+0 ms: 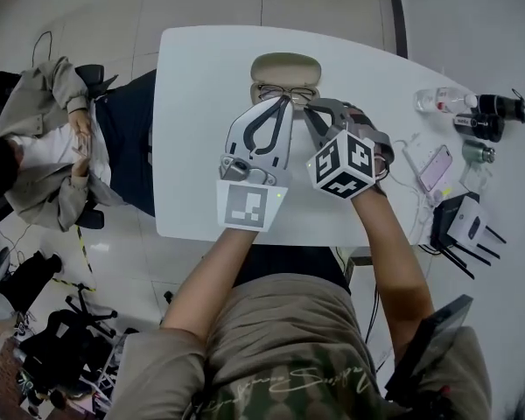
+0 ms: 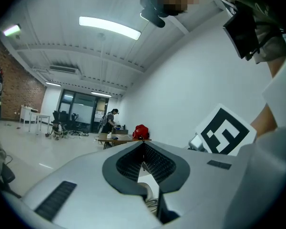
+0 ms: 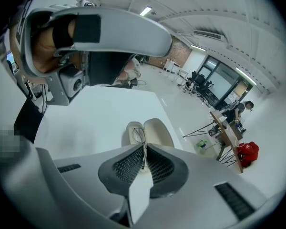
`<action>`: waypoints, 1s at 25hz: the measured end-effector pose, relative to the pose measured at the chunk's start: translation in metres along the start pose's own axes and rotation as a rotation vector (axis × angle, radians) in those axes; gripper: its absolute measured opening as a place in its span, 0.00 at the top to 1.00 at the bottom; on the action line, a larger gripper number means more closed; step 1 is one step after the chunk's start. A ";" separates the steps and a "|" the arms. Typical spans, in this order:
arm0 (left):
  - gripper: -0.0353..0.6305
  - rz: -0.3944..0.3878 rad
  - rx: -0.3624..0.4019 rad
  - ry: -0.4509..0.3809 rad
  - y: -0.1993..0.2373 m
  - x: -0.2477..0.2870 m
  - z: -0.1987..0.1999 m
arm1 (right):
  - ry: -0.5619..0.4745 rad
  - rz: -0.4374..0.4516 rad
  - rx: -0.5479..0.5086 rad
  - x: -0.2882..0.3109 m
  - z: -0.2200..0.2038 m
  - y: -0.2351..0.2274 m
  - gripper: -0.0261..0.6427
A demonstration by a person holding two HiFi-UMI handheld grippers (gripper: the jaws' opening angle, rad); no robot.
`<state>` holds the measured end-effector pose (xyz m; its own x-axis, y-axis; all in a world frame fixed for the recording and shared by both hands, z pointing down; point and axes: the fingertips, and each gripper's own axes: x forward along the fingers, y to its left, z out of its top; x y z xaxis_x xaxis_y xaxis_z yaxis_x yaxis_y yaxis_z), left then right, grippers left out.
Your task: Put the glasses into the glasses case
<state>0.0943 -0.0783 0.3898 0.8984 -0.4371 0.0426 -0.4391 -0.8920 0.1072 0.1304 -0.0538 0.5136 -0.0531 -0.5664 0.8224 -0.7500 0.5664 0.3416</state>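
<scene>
The room is bright. A long ceiling light [image 2: 109, 27] glows white in the left gripper view. The white surface [image 1: 192, 147] shines evenly, with one soft grey shadow on it in the right gripper view. Both gripper views bend like a fishbowl and go black at the corners. The left hand-held gripper [image 2: 143, 146], close to its camera, looks a little fuzzy.

Glasses [image 1: 285, 91] partly hidden (behind jaws).

Bare table [image 1: 192, 129] left of the glasses case [image 1: 285, 66], bottle [image 1: 442, 101], phone [image 1: 435, 167] and router [image 1: 464, 221] crowding right edge
</scene>
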 end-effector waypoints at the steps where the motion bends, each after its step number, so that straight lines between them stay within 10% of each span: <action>1: 0.94 0.004 -0.003 -0.008 0.001 -0.002 0.004 | -0.018 -0.019 0.014 -0.007 0.004 -0.001 0.93; 13: 0.94 -0.024 0.029 -0.050 0.003 -0.019 0.042 | -0.124 -0.189 0.126 -0.061 0.032 -0.013 0.93; 25: 0.94 -0.079 0.024 -0.076 -0.002 -0.044 0.056 | -0.395 -0.147 0.578 -0.095 0.069 0.002 0.93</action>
<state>0.0547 -0.0638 0.3319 0.9272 -0.3724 -0.0403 -0.3683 -0.9260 0.0833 0.0886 -0.0407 0.4047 -0.0775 -0.8487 0.5232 -0.9913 0.1217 0.0505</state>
